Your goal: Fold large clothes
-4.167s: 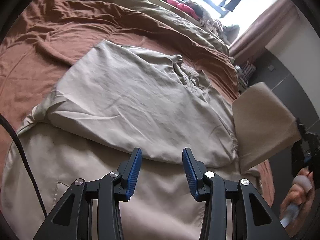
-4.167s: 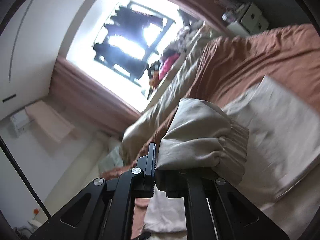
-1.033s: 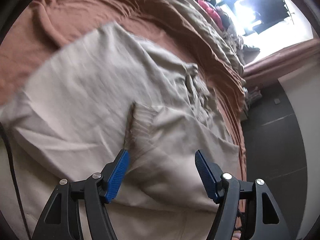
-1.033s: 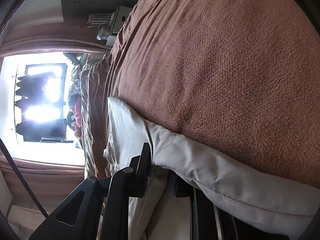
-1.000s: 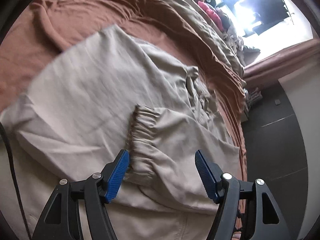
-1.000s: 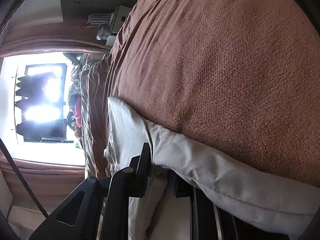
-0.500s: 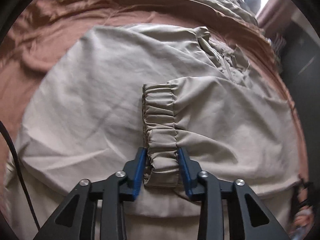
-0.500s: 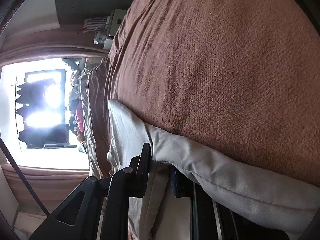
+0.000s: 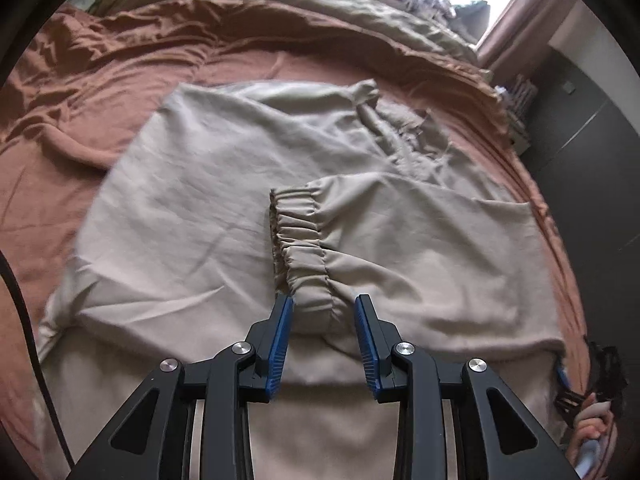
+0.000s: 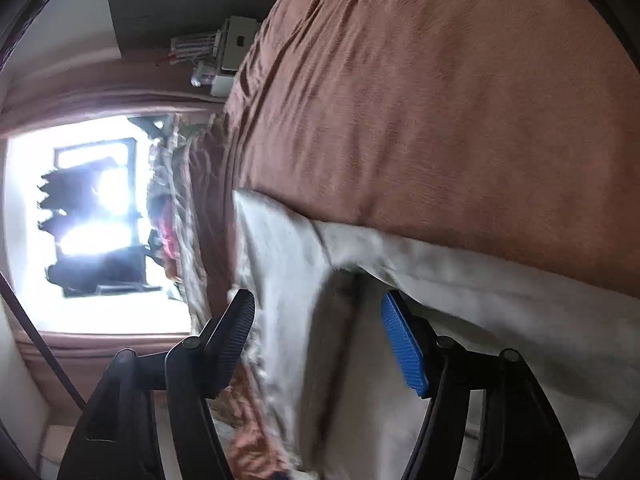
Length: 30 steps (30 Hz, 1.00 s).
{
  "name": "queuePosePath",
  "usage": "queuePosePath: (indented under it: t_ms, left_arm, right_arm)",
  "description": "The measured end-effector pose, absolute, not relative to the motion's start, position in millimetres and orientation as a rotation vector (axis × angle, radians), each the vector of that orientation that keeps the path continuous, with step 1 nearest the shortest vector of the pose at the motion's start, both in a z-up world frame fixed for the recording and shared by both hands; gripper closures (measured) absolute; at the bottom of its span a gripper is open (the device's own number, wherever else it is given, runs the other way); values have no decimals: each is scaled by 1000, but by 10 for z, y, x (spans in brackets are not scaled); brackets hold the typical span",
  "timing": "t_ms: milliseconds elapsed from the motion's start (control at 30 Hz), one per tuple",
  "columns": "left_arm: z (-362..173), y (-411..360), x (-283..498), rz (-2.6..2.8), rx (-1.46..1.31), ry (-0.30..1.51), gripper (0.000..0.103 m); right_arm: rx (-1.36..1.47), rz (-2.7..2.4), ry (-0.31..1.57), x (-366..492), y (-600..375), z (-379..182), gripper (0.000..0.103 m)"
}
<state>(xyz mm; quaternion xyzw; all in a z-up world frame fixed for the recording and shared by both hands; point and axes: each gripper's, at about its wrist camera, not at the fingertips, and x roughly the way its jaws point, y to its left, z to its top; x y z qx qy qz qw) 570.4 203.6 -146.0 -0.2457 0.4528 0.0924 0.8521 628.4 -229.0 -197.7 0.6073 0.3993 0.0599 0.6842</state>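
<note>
Now — jacket (image 9: 224, 200) lies flat on the bed (image 9: 100, 92), sleeve (image 9: 400, 248) folded across, long axis running right. Left tongs (image 9: 323, 336) released, cuff (image 9: 300, 240) just ahead between the jaws. Right tongs (image 10: 316, 340) released too — straddling the jacket's right edge.

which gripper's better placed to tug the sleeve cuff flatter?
Left, probably. The left gripper is open with the cuff just ahead between its fingers. The right gripper is open at the jacket edge, cuff out of its view.
</note>
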Motion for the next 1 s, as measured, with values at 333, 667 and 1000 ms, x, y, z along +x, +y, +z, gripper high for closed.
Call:
queuePosePath:
  t_ms: [333,667,1000]
  left_arm:
    - [-981,2162,4841,180,-546,891,67]
    - [-447,2314,3577,232,-536,772,44]
    - [-200,2102,2510,220,-548,695,31]
  right_arm:
    - [1204,208,883,6069,-2236,-1697,39]
    - [957,354,802,5416,-2389,-1128,39]
    - [746,404,770,4582,-2755,-859,39]
